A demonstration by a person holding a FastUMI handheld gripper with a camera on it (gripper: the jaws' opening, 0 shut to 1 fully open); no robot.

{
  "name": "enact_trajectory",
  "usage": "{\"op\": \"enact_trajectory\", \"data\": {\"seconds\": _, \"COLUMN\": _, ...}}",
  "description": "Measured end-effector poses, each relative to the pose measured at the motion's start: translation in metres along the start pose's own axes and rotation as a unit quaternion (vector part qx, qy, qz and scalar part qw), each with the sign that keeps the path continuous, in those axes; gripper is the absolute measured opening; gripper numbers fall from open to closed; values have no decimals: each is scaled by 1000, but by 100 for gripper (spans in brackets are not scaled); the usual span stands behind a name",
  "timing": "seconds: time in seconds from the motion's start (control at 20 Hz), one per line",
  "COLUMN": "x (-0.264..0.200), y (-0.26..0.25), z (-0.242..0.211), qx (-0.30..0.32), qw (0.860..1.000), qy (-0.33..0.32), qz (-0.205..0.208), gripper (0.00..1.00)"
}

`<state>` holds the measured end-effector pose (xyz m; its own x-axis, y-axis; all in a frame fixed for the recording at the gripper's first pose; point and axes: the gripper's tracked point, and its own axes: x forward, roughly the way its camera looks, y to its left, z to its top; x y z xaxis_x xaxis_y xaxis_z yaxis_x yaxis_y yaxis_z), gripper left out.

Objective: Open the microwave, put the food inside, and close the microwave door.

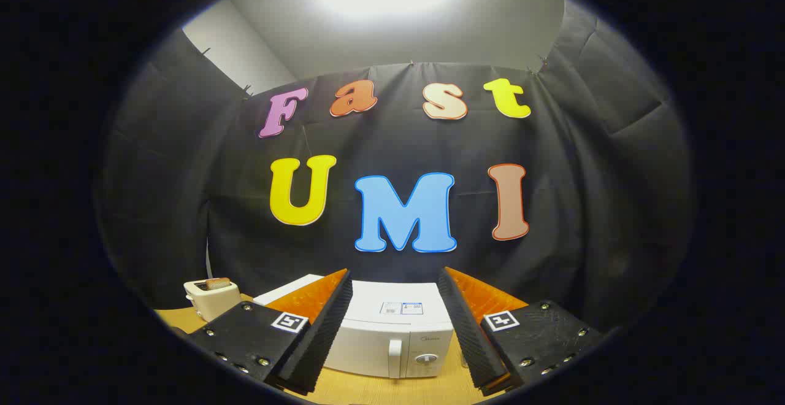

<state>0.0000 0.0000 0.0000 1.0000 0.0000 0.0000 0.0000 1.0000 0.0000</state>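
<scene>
A white microwave (392,331) stands on the wooden table, seen from above and in front, beyond my fingers and framed between them. Its door is closed, with a vertical handle (395,359) and a round knob (425,359) on the front right. My gripper (394,282) is open, with nothing between the fingers, and sits above and short of the microwave. No food item shows apart from toast in the toaster.
A white toaster (211,297) with a slice of toast (217,283) in its slot stands on the wooden table (178,318) to the left of the microwave. The black cloth wall rises close behind both appliances.
</scene>
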Motion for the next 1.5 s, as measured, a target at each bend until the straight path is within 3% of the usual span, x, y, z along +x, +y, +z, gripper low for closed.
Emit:
{"op": "enact_trajectory", "data": {"seconds": 1.25, "x": 16, "y": 8, "z": -14, "qx": -13, "qw": 1000, "qy": 11, "qz": -3, "gripper": 94}}
{"op": "enact_trajectory", "data": {"seconds": 1.5, "x": 24, "y": 31, "z": -33, "qx": -1, "qw": 999, "qy": 18, "qz": 27, "gripper": 95}}
